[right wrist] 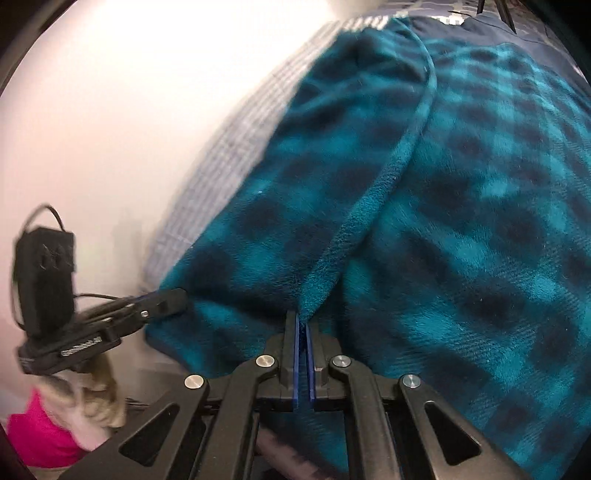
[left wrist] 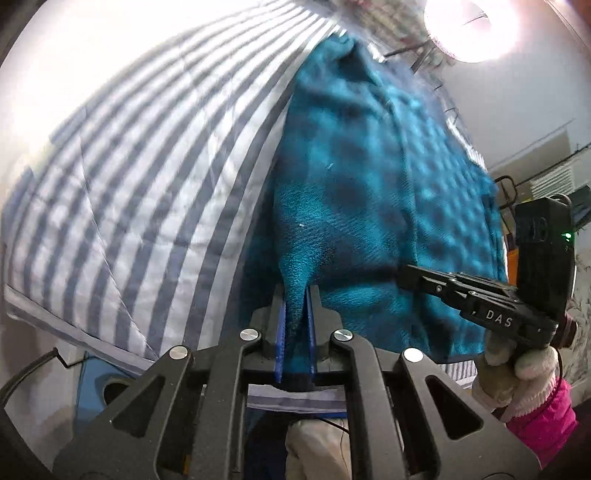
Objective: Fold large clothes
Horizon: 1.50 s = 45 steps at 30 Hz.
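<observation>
A teal fleece garment (left wrist: 369,192) with a dark check pattern lies on a striped bed cover (left wrist: 129,166). My left gripper (left wrist: 297,295) is shut on a pinched fold of its near edge, the cloth showing between the blue pads. The right gripper (left wrist: 410,275) reaches in from the right of that view, its tip against the fleece. In the right wrist view the teal fleece garment (right wrist: 461,221) fills the frame, and my right gripper (right wrist: 302,321) is shut on a hemmed edge. The left gripper (right wrist: 173,297) shows at the left, tip buried in the cloth.
The striped bed cover (right wrist: 229,147) runs left of the fleece. A bright lamp (left wrist: 469,26) glares at the top right. A gloved hand with a pink sleeve (left wrist: 535,402) holds the right tool. A dark cable (left wrist: 29,369) lies below the bed edge.
</observation>
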Available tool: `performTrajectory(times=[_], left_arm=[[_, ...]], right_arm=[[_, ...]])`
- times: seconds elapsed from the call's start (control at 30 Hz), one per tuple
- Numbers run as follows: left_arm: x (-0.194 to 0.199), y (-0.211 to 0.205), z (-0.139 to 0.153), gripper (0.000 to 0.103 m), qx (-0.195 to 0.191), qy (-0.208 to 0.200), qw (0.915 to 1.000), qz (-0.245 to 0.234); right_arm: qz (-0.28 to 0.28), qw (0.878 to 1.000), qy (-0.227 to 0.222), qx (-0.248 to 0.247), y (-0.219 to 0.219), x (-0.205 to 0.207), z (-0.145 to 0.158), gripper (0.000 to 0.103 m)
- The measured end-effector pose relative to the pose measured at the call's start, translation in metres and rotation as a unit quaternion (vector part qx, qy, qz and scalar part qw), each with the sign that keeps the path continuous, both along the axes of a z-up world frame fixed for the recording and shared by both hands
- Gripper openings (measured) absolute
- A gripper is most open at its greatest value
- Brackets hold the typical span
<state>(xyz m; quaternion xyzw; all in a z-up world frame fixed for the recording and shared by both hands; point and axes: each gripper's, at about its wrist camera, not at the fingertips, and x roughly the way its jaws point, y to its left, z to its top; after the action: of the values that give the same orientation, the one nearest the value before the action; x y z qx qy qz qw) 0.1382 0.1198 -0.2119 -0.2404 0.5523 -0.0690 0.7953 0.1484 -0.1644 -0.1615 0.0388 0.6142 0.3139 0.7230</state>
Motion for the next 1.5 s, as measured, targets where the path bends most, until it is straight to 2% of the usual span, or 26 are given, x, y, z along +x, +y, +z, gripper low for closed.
performTrajectory(times=[0.03, 0.07, 0.1, 0.13, 0.17, 0.3, 0.4, 0.47, 0.5, 0.53, 0.57, 0.6, 0.67, 0.77, 0.83, 0.97, 1.0, 1.13, 1.3, 1.43, 1.5], left_arm=[[0.0, 0.001, 0.0, 0.015, 0.001, -0.002, 1.0, 0.002], [0.0, 0.003, 0.002, 0.031, 0.005, -0.006, 0.9999, 0.007], [-0.001, 0.009, 0.006, 0.042, 0.008, -0.014, 0.9996, 0.021], [-0.003, 0.015, 0.008, 0.06, 0.007, -0.023, 0.9992, 0.033], [-0.005, 0.021, 0.01, 0.062, 0.002, -0.031, 0.9984, 0.047], [0.004, 0.027, -0.007, 0.062, -0.031, -0.005, 0.9977, 0.059], [0.004, 0.026, -0.024, 0.062, -0.052, 0.022, 0.9968, 0.057], [0.003, 0.025, -0.027, 0.062, -0.054, 0.017, 0.9965, 0.062], [0.004, 0.024, -0.026, 0.059, -0.052, 0.016, 0.9967, 0.06], [0.005, 0.022, -0.026, 0.041, -0.056, 0.015, 0.9969, 0.054], [0.006, 0.019, -0.027, 0.013, -0.062, 0.02, 0.9969, 0.044], [0.008, 0.015, -0.028, 0.011, -0.073, 0.024, 0.9964, 0.036], [0.005, 0.01, -0.023, 0.007, -0.068, 0.013, 0.9969, 0.038], [-0.001, 0.004, -0.002, 0.006, -0.071, -0.018, 0.997, 0.027], [0.001, -0.008, 0.013, 0.006, -0.056, -0.04, 0.9975, 0.018], [0.002, -0.025, 0.029, 0.005, -0.046, -0.065, 0.9968, -0.001], [0.003, -0.029, 0.032, 0.005, -0.042, -0.069, 0.9967, -0.007], [0.009, -0.043, 0.036, 0.005, -0.032, -0.078, 0.9963, -0.015], [0.008, -0.049, 0.034, 0.005, -0.026, -0.078, 0.9964, -0.023], [0.012, -0.066, 0.033, 0.005, -0.02, -0.08, 0.9962, -0.029], [0.013, -0.072, 0.034, 0.005, -0.014, -0.083, 0.9959, -0.033]], right_arm=[[0.003, 1.0, 0.0, -0.009, 0.001, -0.001, -0.002, 0.003], [0.005, 1.0, -0.002, -0.015, 0.002, -0.002, 0.0, 0.008], [0.006, 1.0, -0.008, -0.021, 0.002, -0.003, 0.004, 0.016], [0.004, 0.999, -0.023, -0.023, -0.003, -0.006, 0.012, 0.021], [0.0, 0.999, -0.035, -0.025, -0.006, -0.008, 0.018, 0.028], [-0.015, 0.996, -0.083, -0.003, -0.021, -0.01, 0.048, 0.028], [-0.013, 0.996, -0.09, 0.02, -0.01, 0.001, 0.05, 0.029], [-0.012, 0.996, -0.088, 0.026, 0.006, 0.007, 0.043, 0.03], [-0.011, 0.996, -0.086, 0.027, 0.009, 0.009, 0.037, 0.03], [-0.011, 0.996, -0.083, 0.022, 0.025, 0.014, 0.02, 0.03], [-0.01, 0.996, -0.082, 0.015, 0.029, 0.016, 0.013, 0.03], [-0.01, 0.997, -0.079, 0.006, 0.033, 0.018, 0.004, 0.03], [-0.004, 0.998, -0.059, -0.014, 0.04, 0.023, -0.017, 0.03], [-0.001, 0.999, -0.036, -0.007, 0.041, 0.031, -0.02, 0.031], [-0.007, 1.0, -0.022, -0.001, 0.039, 0.041, -0.01, 0.036], [-0.023, 0.998, -0.057, 0.015, 0.043, 0.067, 0.023, 0.068], [-0.025, 0.998, -0.06, 0.018, 0.046, 0.073, 0.028, 0.07], [-0.023, 0.998, -0.055, 0.017, 0.071, 0.105, 0.037, 0.07], [-0.003, 0.999, -0.035, -0.018, 0.121, 0.135, 0.026, 0.071], [0.015, 0.995, -0.047, -0.092, 0.16, 0.149, 0.007, 0.072], [0.014, 0.988, -0.061, -0.144, 0.171, 0.155, -0.006, 0.071]])
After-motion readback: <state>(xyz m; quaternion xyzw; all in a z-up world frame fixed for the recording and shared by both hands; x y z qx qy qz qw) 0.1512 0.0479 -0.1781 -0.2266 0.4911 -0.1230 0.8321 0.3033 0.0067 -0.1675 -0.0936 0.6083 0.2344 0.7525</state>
